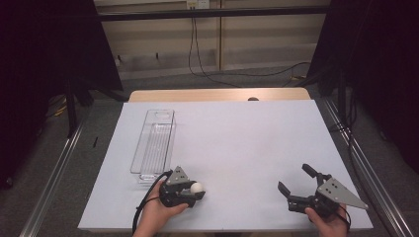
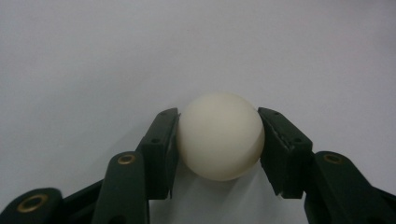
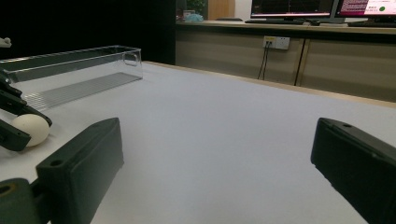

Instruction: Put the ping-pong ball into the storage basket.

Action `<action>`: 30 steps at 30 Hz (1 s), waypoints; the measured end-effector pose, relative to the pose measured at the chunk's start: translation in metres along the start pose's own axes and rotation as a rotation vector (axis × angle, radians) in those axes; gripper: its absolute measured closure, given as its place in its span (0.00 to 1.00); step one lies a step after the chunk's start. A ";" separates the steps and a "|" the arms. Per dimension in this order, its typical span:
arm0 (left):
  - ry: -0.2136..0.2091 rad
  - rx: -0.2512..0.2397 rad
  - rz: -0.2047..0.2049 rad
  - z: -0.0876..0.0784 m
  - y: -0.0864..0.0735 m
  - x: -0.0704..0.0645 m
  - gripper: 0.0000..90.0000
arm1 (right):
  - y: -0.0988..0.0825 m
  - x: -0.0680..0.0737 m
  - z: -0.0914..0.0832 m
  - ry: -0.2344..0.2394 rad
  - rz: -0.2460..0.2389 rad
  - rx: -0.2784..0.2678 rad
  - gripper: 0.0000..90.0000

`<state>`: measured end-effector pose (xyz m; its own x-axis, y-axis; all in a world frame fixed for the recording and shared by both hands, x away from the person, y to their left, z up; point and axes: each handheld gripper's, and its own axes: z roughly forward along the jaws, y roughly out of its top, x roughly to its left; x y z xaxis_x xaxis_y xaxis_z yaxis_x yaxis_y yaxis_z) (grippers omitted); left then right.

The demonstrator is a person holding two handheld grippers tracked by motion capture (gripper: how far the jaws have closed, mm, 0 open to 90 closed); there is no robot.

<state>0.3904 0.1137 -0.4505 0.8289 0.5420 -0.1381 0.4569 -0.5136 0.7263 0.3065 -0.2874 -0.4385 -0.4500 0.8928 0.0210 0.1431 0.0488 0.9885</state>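
Closest to the lens in the left gripper view, the left gripper (image 2: 219,144) has its two black jaws pressed against either side of a white ball (image 2: 220,135), pinching it just above the pale tabletop (image 2: 93,56). That close view shows pad contact on both flanks of the ball. From the high view the same left gripper (image 1: 195,190) sits near the tabletop's front edge with the ball (image 1: 198,187) at its tip, and a clear plastic tray (image 1: 154,143) lies just beyond it, long side running away from the person. The left hand (image 1: 159,211) comes in from the bottom edge, wrapped around the gripper body, jaws pointing to the right across the tabletop.

Over on the other side, the right gripper (image 1: 295,181) rests low near the front right corner, its jaws spread wide with nothing between them, well apart from the ball. The right hand (image 1: 327,221) grasps it from behind, aiming it towards the left. The right gripper view looks along those spread jaws across the tabletop and catches the ball (image 3: 31,129) and tray (image 3: 70,70) at its left edge.
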 end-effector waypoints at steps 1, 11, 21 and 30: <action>0.003 0.000 0.000 0.000 0.000 0.000 0.56 | 0.000 0.000 0.000 0.003 0.001 0.002 0.02; -0.001 0.001 -0.012 0.000 0.000 0.000 0.57 | 0.000 0.000 0.000 0.002 -0.001 0.002 0.02; -0.001 -0.017 -0.024 -0.002 0.001 0.001 0.57 | 0.000 0.000 0.000 0.002 -0.002 0.001 0.02; -0.007 -0.027 -0.031 -0.005 0.001 0.003 0.57 | 0.000 0.000 0.000 0.001 0.000 0.000 0.02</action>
<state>0.3916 0.1180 -0.4463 0.8168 0.5527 -0.1653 0.4735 -0.4787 0.7394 0.3063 -0.2876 -0.4383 -0.4513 0.8921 0.0208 0.1431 0.0493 0.9885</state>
